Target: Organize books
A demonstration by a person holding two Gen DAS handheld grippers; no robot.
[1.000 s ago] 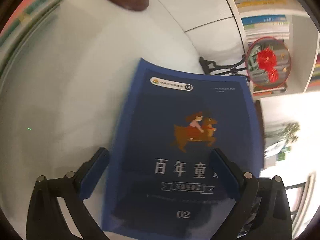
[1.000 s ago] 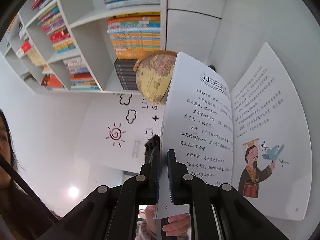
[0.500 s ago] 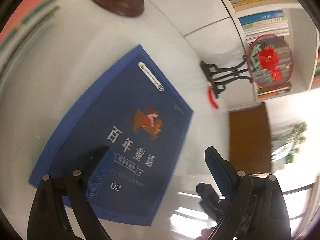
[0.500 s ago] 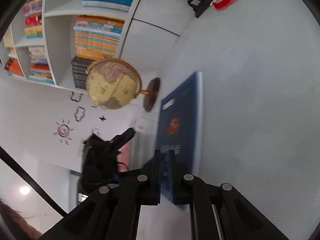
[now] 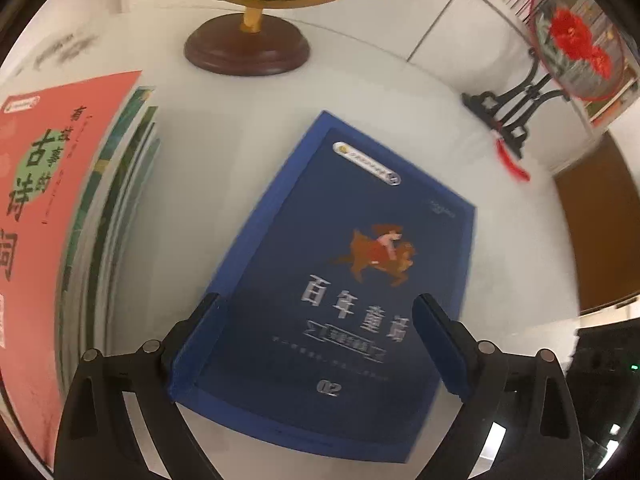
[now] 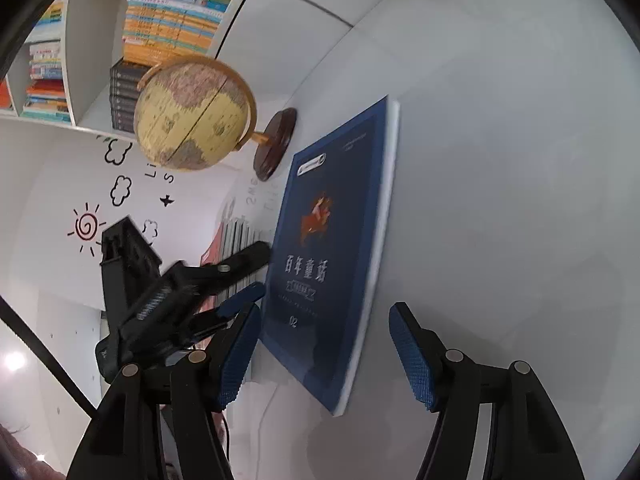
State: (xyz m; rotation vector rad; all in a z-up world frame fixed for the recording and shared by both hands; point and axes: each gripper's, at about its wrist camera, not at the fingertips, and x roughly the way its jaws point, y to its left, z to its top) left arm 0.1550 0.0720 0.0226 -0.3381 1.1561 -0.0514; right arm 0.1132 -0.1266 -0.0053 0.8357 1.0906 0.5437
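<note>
Blue storybook [image 5: 340, 280] lies closed and flat on the white table [image 6: 520, 200], likely set down for stacking beside the red-covered pile [image 5: 48, 184] at left. Right gripper [image 6: 324, 344] has just been opening, nothing between its jaws. Left gripper [image 5: 316, 344] hangs spread wide above the cover, gripping nothing.

Blue book [image 5: 344, 280] cover glossy paper; table [image 6: 500, 160] smooth white; globe base [image 5: 246, 50] polished wood.
</note>
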